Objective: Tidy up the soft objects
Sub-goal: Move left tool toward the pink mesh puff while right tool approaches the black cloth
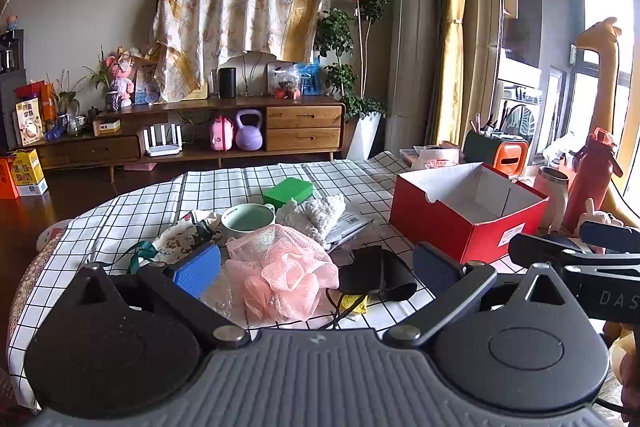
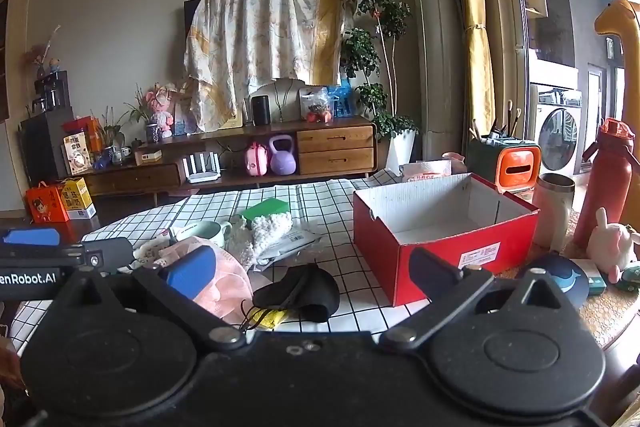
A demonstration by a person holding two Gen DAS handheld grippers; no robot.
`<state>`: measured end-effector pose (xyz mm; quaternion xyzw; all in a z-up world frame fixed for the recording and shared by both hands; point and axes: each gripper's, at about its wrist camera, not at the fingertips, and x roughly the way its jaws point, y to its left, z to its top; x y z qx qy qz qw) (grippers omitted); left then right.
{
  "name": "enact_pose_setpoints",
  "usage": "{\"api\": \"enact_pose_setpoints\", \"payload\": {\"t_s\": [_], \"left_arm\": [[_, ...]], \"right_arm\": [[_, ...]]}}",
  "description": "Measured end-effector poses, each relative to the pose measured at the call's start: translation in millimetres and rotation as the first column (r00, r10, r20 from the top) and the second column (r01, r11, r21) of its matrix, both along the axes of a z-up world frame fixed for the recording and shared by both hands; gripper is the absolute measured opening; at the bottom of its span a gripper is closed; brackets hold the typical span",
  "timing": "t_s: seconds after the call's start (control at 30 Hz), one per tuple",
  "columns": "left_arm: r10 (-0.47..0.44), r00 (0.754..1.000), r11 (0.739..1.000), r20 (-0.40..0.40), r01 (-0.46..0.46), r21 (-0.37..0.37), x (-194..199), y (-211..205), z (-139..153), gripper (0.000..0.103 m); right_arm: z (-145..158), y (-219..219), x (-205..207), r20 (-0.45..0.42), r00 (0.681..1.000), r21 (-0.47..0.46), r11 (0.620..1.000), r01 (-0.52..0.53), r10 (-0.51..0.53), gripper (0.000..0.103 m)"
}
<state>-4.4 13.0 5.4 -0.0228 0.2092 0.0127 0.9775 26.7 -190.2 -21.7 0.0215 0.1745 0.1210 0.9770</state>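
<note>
I am holding both tools above the near edge of the round table covered with a white black-checked cloth [image 1: 248, 183]. My left gripper [image 1: 316, 267] is hanging with its jaws spread wide and nothing between the pads; the pink mesh bath puff [image 1: 280, 267] and the black fabric pouch [image 1: 376, 273] are lying on the cloth just beyond the fingers. My right gripper [image 2: 312, 269] is standing just as wide, also gripping nothing, with the black fabric pouch [image 2: 300, 291] lying past its fingertips and the pink puff [image 2: 224, 283] partly behind its left blue pad.

Farther out, a pale green ceramic mug [image 1: 247, 219] is sitting beside a fluffy white cloth [image 1: 316, 213], and a green rectangular sponge [image 1: 288, 190] is lying just behind them. A patterned cream fabric piece [image 1: 184, 237] is bunched at the left of the mug. At the right, the open red cardboard box with a white inside [image 1: 472, 211] is standing empty on the cloth, well apart from the soft pile. A red drinking bottle [image 2: 604, 183] is standing at the far right, near a small pink plush rabbit [image 2: 612, 243].
</note>
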Motion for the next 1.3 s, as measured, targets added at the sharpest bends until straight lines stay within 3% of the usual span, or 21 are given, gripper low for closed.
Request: {"api": "enact_pose_setpoints", "payload": {"t_s": [1.3], "left_arm": [[0.024, 1.0, 1.0, -0.014, -0.024, -0.013, -10, 12, -8, 0.103]], "right_arm": [[-8, 15, -5, -0.024, 1.0, 0.003, 1.0, -0.015, 0.015, 0.103]]}}
